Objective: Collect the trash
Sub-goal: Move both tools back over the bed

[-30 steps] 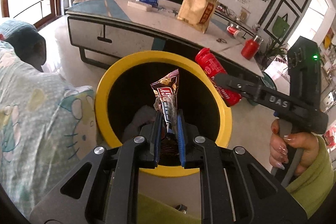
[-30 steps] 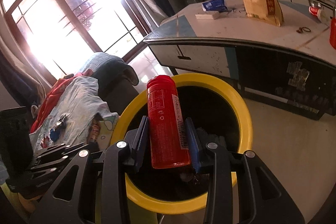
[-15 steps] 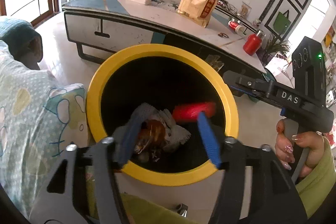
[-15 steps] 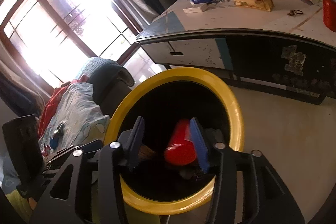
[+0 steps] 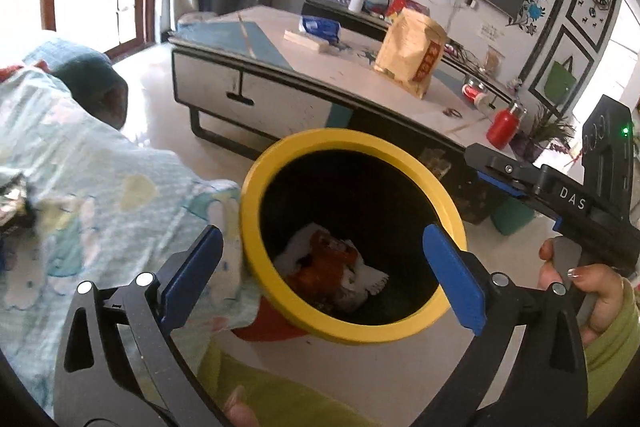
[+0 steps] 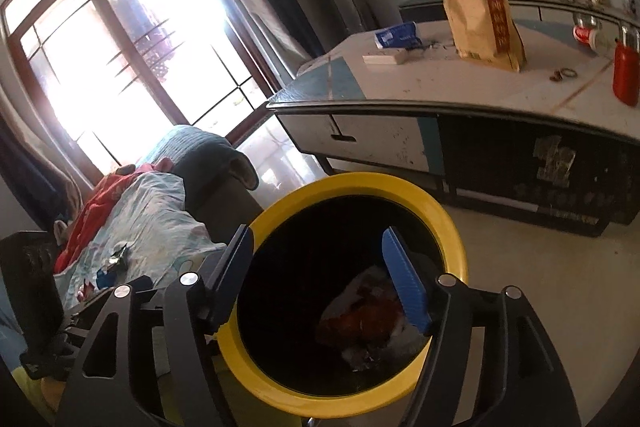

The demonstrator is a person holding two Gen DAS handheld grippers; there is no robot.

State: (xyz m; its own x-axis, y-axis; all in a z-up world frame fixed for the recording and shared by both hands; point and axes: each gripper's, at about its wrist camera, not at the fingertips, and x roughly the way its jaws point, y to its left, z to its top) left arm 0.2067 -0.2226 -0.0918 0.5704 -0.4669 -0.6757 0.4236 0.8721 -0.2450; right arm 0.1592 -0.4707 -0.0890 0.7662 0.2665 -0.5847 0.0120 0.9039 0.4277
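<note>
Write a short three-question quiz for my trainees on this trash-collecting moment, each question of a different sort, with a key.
1. True or false: the left gripper grips a wrapper.
2. Where does the trash lie? A) on the low table B) inside the yellow-rimmed bin C) on the floor
3. Fill in: the right gripper has its jaws ____ above the bin.

Key:
1. False; its jaws have just been opening and nothing is between them.
2. B
3. open; they too have just been opening, with nothing between them.
</note>
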